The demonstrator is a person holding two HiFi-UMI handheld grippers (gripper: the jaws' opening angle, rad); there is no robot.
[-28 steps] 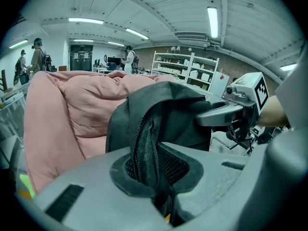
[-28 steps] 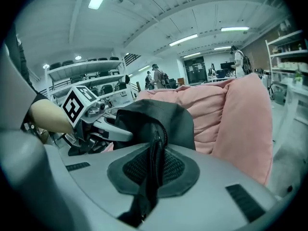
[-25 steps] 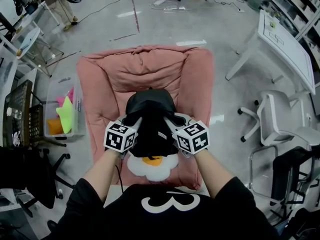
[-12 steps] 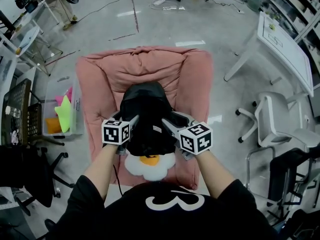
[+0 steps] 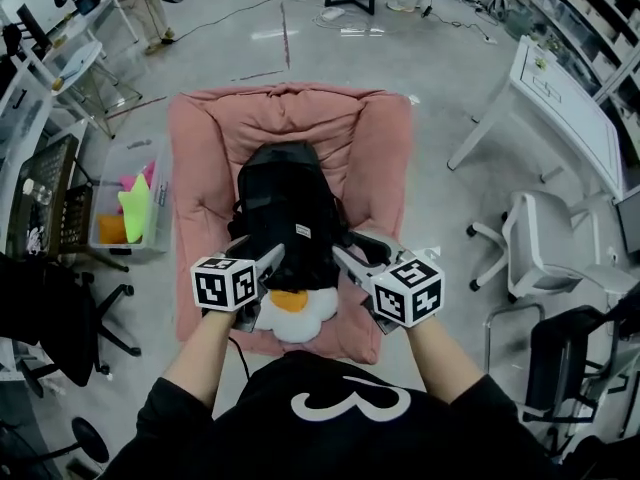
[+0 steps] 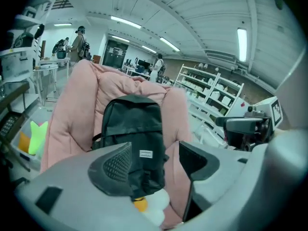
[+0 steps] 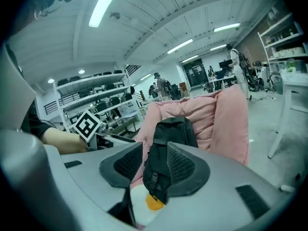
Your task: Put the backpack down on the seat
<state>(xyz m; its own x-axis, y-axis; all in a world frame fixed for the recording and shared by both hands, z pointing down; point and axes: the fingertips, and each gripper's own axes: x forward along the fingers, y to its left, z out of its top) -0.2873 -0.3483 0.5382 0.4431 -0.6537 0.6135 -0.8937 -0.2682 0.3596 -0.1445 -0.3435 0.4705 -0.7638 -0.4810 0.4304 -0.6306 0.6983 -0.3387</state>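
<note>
Leaning on the seat (image 5: 385, 158), the backpack (image 5: 285, 213) stands alone. Beside it, my left claw (image 5: 255, 255) and right claw (image 5: 352, 251) have just been opening, holding nothing.

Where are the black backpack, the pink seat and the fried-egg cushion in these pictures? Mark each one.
black backpack (image 5: 287, 213): head view, middle of its front.
pink seat (image 5: 290, 118): head view, padded backrest.
fried-egg cushion (image 5: 290, 301): head view, orange yolk.
</note>
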